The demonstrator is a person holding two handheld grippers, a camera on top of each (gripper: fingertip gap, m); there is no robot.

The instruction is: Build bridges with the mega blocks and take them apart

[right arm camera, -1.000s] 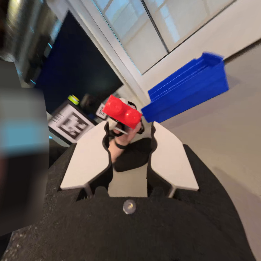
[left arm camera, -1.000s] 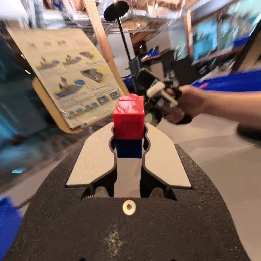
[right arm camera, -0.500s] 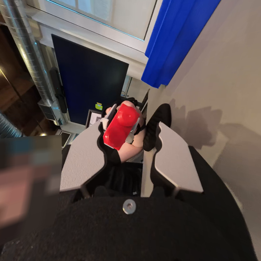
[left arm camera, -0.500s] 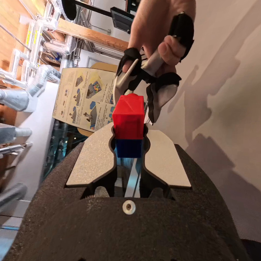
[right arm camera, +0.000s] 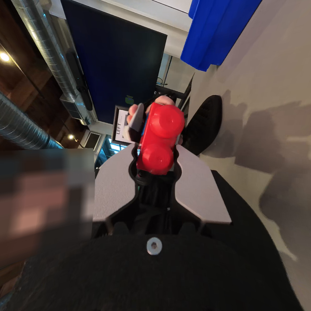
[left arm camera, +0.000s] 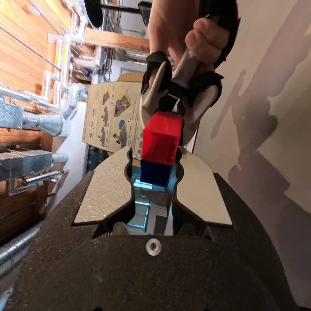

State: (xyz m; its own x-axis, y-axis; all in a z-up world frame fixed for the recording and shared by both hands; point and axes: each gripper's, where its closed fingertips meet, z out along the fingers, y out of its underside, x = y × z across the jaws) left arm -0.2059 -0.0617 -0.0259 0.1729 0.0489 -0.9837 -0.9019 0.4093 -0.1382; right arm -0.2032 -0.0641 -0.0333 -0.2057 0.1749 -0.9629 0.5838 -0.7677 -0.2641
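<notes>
Now my left claw [left arm camera: 154,165] looks loosened beside the red-on-blue block stack [left arm camera: 159,148], while my right claw [right arm camera: 155,159] pinches the red block [right arm camera: 159,139] to separate it.

An illustrated instruction sheet [left arm camera: 114,116], metal ducts [left arm camera: 42,121], a dark screen [right arm camera: 116,70] and a blue bin [right arm camera: 217,32].
</notes>
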